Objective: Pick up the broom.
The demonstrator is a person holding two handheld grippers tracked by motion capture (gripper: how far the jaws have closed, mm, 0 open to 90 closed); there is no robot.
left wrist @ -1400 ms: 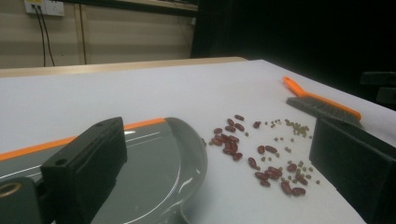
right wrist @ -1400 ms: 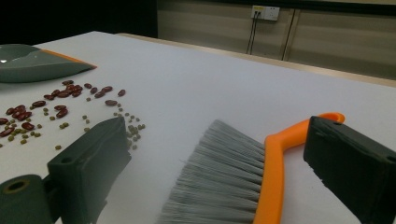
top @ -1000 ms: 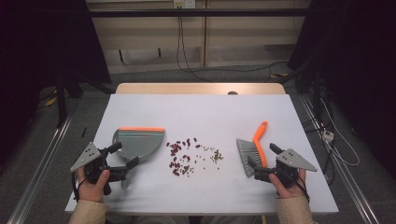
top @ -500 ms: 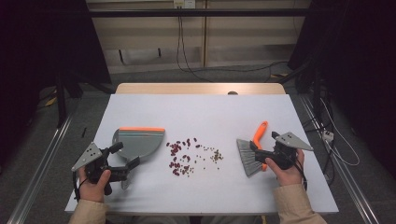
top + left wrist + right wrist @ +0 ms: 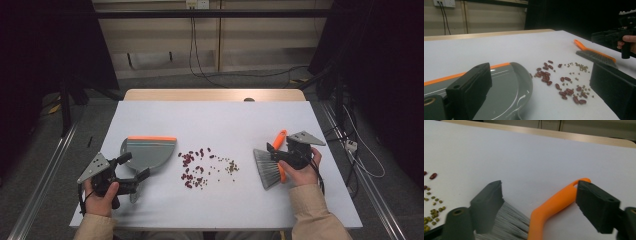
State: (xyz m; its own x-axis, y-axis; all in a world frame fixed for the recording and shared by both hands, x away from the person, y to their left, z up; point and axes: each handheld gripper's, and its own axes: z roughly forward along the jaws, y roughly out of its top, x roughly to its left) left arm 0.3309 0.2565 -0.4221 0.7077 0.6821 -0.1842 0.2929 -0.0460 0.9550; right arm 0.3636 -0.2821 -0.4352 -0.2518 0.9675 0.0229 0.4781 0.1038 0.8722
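White desk [image 5: 215, 125] under dim surroundings, bearing scattered beans [image 5: 202, 167] at centre. Within the last second the right claw [image 5: 539, 195] has travelled forward from the near edge to the brush [image 5: 270, 167]; its jaws now stand apart on either side of the orange handle, not yet clenched. The left claw [image 5: 131, 172] remains spread at the near edge of the grey dustpan [image 5: 147, 152], left of the beans. Judged: grasping the brush is imminent, sweeping not begun.
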